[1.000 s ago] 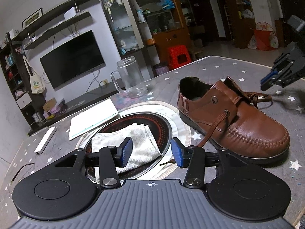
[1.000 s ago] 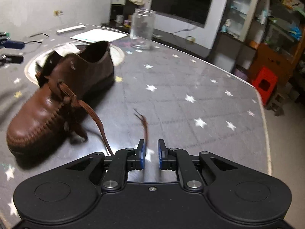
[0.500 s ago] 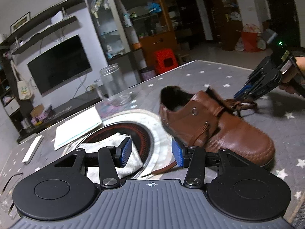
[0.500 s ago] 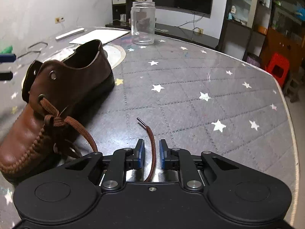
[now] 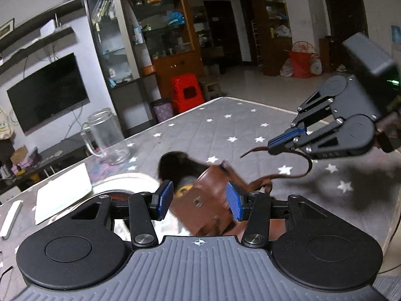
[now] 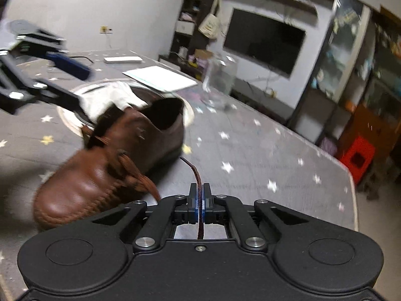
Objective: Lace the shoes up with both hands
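Observation:
A brown leather shoe (image 6: 112, 155) lies on the grey star-patterned table (image 6: 263, 155), toe toward the right gripper. It also shows in the left wrist view (image 5: 208, 200), blurred, right behind the left fingers. My right gripper (image 6: 199, 195) is shut on a brown lace (image 6: 194, 171) whose tip sticks out ahead. In the left wrist view the right gripper (image 5: 273, 145) holds the lace (image 5: 295, 173) raised above the table at the right. My left gripper (image 5: 199, 200) is open and empty, its jaws on either side of the shoe's side flap. It shows at the left of the right wrist view (image 6: 67, 82).
A clear glass mug (image 5: 107, 138) stands behind the shoe. A white cloth (image 6: 115, 97) lies on a round dark cooktop ring (image 6: 72, 123). A white notebook (image 5: 62, 195) and a white remote (image 5: 11, 215) lie at the left. The table edge (image 6: 351, 188) runs at the right.
My right gripper closed on the lace and lifted it up and away from the shoe. My left gripper moved closer to the shoe, staying open.

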`<state>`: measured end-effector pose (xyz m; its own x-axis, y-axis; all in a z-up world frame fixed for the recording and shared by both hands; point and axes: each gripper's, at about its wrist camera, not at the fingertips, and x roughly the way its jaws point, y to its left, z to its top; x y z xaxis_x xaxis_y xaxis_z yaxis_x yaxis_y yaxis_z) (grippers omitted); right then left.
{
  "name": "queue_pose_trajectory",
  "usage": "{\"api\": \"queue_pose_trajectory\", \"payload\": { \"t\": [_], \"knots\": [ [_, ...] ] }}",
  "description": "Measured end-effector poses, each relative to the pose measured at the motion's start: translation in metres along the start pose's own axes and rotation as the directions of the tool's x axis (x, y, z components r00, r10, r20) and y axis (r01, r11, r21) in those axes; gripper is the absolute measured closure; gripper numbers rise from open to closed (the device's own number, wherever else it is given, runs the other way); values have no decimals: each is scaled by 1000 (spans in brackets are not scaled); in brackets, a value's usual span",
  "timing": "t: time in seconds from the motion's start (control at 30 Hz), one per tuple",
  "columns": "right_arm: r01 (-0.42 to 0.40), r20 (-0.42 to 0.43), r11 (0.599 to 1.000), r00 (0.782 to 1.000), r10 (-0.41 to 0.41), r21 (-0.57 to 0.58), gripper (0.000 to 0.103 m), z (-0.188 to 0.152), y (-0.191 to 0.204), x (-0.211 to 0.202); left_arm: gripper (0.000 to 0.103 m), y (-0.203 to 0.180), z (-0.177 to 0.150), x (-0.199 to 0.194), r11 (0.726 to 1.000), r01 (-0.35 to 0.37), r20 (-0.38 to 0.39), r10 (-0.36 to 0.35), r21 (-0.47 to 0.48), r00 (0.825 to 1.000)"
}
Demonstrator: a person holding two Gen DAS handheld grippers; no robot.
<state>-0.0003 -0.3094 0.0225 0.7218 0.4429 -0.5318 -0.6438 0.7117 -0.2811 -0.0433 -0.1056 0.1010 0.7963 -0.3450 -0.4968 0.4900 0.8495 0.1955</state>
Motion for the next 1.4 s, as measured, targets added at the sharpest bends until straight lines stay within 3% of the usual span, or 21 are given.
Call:
{"api": "queue_pose_trajectory", "payload": {
  "t": [0.1, 0.23, 0.43, 0.63, 0.97, 1.4],
  "knots": [
    [-5, 27, 1000, 1000, 6, -31, 101, 6, 9, -9, 58, 2, 4, 14, 1000, 1, -20, -1, -21, 1000],
    [-16, 77, 996, 997, 22, -88, 101, 15, 22, -25, 82, 15, 1, 21, 997, 14, -42, -18, -82, 999],
    [-35, 104, 991, 993, 49, -133, 101, 20, 33, -32, 89, 29, -9, 13, 993, 45, -25, -47, -105, 999],
    [-68, 114, 978, 989, 91, -196, 101, 30, 50, -26, 89, 43, -23, 5, 988, 49, -6, -51, -146, 999],
    [-33, 118, 938, 990, 79, -345, 101, 38, 74, 5, 89, 53, -30, 0, 974, 83, 23, -79, -210, 997],
    [-70, 118, 933, 986, 118, -353, 101, 40, 84, 14, 89, 53, -32, -2, 971, 88, 30, -83, -220, 996]
  ]
}}
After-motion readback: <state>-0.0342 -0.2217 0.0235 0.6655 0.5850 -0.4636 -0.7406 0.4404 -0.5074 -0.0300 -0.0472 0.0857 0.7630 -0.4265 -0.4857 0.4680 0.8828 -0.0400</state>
